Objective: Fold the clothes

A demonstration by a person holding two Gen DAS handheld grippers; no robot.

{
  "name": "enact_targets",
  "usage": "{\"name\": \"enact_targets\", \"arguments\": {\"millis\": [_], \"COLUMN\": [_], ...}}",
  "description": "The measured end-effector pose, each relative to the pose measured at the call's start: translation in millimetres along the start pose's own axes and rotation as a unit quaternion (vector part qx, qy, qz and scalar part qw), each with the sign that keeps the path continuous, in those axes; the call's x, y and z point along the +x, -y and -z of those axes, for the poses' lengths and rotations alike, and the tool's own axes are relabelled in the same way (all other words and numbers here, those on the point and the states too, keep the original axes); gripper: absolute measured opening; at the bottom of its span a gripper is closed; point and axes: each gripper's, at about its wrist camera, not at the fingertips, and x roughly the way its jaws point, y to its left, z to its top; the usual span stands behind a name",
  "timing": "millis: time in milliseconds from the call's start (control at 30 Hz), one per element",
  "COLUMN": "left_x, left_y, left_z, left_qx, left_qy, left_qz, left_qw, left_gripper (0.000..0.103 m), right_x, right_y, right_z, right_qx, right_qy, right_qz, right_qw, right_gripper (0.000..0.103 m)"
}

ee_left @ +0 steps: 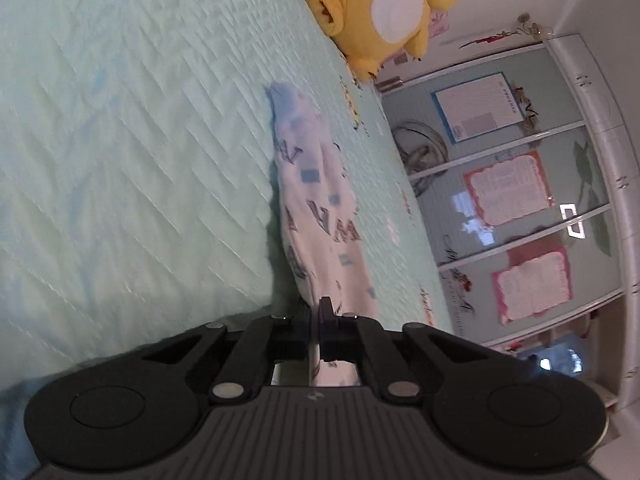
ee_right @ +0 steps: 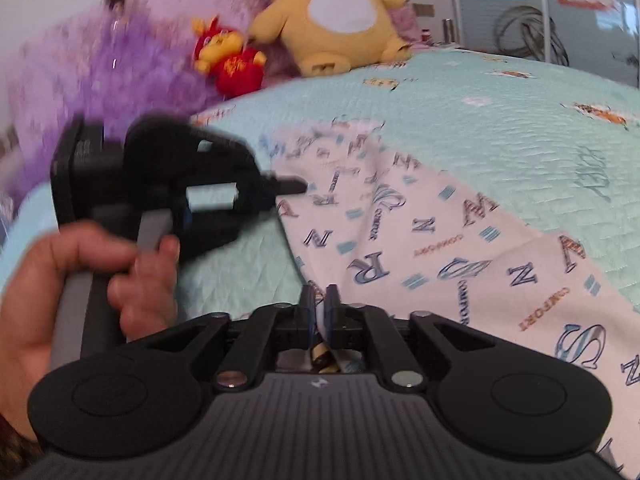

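A white garment printed with blue letters lies stretched out on the mint quilted bedspread. In the left wrist view my left gripper is shut on the near end of the cloth, which runs between its fingers. The right wrist view shows the same garment spread flat across the bedspread. A hand holds the left gripper, whose tip pinches the cloth's left edge. My right gripper has its fingers slightly parted, with the garment's near edge lying in the narrow gap.
A big yellow plush toy and a small red one sit at the head of the bed against purple fabric. The yellow plush toy also shows in the left wrist view. A wardrobe with papers on its doors stands beyond the bed.
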Motion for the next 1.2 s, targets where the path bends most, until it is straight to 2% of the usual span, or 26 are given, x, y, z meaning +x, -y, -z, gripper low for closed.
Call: {"name": "enact_targets", "arguments": {"millis": [67,133,233,300,367,433,600,700,800,1000,1100,1133,1167,1200], "left_x": [-1,-3,-1,1,3,4,6,4,6,5,5,5,4,3], "left_y": [0,2,1,0,-1,-2,3,-2,-1,-3,-5,-5,-5,-3], "left_z": [0,2,2,3,3,4,9,7,5,4,4,3,3,2], "left_qx": [0.006,0.014,0.012,0.007,0.003,0.009,0.039,0.020,0.017,0.010,0.009,0.011,0.013,0.018], "left_qy": [0.008,0.015,0.017,0.017,0.017,0.025,0.042,0.045,0.044,0.040,0.040,0.040,0.041,0.047], "left_qz": [-0.004,-0.008,-0.006,-0.003,0.001,0.004,-0.007,0.006,0.007,0.010,0.011,0.011,0.010,0.005], "left_qw": [0.9999,0.9997,0.9998,0.9998,0.9999,0.9996,0.9983,0.9988,0.9989,0.9991,0.9991,0.9991,0.9990,0.9987], "left_gripper": [0.001,0.001,0.001,0.001,0.002,0.003,0.004,0.004,0.004,0.005,0.005,0.005,0.005,0.005], "right_x": [-6,-19,-34,-28,-4,20,99,139,165,203,224,230,232,233], "right_y": [3,18,45,61,67,73,57,39,33,-1,-13,-15,-18,-21], "right_z": [-2,-3,-10,-23,-46,-69,-135,-158,-168,-179,-179,-178,-178,-181], "right_qx": [0.009,0.050,0.099,0.118,0.118,0.118,0.061,0.006,0.003,-0.065,-0.102,-0.111,-0.118,-0.124], "right_qy": [0.005,0.023,0.057,0.063,0.055,0.048,0.015,-0.010,-0.027,-0.057,-0.083,-0.091,-0.092,-0.088], "right_qz": [-0.012,-0.020,0.006,0.019,0.018,0.017,0.016,0.053,0.041,0.022,0.029,0.027,0.019,0.024], "right_qw": [1.000,0.998,0.993,0.991,0.991,0.992,0.998,0.999,0.999,0.996,0.991,0.989,0.989,0.988], "right_gripper": [0.018,0.020,0.022,0.024,0.035,0.035,0.035,0.036,0.036,0.035,0.031,0.017,0.009,0.007]}}
